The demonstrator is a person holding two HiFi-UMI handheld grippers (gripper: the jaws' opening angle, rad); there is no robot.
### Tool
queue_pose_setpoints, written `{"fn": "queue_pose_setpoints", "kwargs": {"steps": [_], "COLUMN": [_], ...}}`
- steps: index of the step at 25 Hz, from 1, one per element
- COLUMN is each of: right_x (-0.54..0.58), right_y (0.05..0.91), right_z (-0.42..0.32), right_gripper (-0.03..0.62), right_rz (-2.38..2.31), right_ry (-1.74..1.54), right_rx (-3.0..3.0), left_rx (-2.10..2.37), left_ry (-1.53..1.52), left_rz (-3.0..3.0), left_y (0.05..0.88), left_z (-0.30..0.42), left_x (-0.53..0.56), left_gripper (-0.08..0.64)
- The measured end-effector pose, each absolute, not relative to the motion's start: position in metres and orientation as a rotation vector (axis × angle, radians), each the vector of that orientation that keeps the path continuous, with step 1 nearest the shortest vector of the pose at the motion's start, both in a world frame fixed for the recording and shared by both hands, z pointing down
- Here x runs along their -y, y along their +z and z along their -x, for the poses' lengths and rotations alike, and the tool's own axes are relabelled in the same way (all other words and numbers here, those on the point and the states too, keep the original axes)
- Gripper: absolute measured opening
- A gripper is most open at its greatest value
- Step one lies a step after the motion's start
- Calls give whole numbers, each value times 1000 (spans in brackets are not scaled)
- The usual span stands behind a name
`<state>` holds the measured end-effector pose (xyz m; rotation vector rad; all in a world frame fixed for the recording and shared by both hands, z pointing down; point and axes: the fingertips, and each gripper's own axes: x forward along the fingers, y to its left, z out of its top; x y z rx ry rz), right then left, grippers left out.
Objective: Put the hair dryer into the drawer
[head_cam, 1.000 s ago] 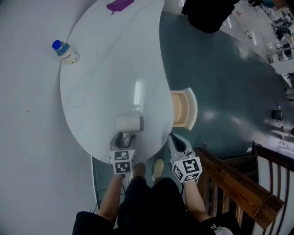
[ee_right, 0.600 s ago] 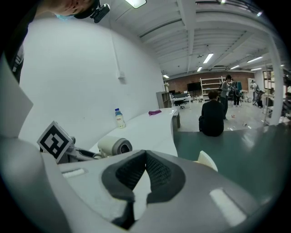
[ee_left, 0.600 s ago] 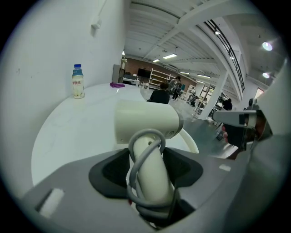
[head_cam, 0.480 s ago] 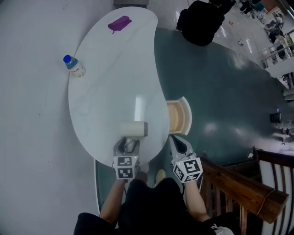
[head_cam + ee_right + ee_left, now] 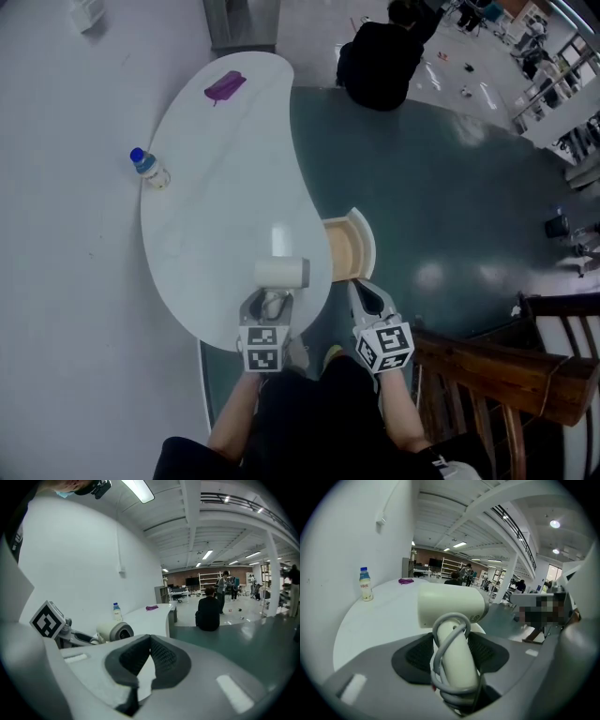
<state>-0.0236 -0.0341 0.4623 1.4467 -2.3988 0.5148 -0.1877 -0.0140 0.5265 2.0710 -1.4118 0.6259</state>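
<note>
the left tool (image 5: 266, 302) pinches the hair dryer (image 5: 281, 273) by its handle. in the left gripper view the two dark pads press on the cream handle from both sides, and a grey cord (image 5: 449, 634) is wound around this handle. the barrel of the dryer lies across above the pads, and one round end of it faces the right tool (image 5: 368, 298). in the head view the dryer shows over the near end of the white counter (image 5: 216, 206), close to its edge.

the right tool is pressed together: its pad tips meet and nothing is between them. it stands just beside the counter's edge, over the green floor (image 5: 450, 187).

the drawer (image 5: 349, 251) is pulled open at the right side of the counter, and its pale wooden inside is visible. it is near both tools, a little farther away than the dryer.

on the far part of the counter a small bottle (image 5: 150, 169) with a blue cap stands upright. a purple thing (image 5: 223, 86) lies near the far end. both are well apart from the dryer. a person (image 5: 375, 61) in black sits on the floor beyond the counter. a wooden railing (image 5: 487, 370) is to the right of the right tool.
</note>
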Motion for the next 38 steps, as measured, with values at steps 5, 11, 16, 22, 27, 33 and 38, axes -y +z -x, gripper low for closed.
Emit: {"fn": "queue_pose_setpoints", "kwargs": {"steps": [5,11,16,22,27,33,38], "right_x": [27,28,38,63,86,114,133], "right_y": [454,447,438,439,452,475,504], "right_z": [-1,-37,-68,-111,-139,-167,-179], "right_gripper": [2,2,2,2,2,2,2], "right_rz": [-1514,-1571,-1588,-1561,-1511,-1435,-1360], "right_ry": [494,484,473,478,504,559,609], "right_rx": [2378,2371,2375,2382,2390,2392,2388], "left_rx": [1378,1367,1357,1362,1380,1400,1414], "left_ry": [629,631,637,624,619,630,647], "left_rz": [-2129,-2173,-2179,-2167,-2121,-2045,-1980], "left_y": [516,505,500,500,513,534,560], "left_z": [164,132,103,57,27,-3,-20], "left_x": [15,22,30,50,67,84,98], "left_gripper": [242,242,242,242,242,242,242]}}
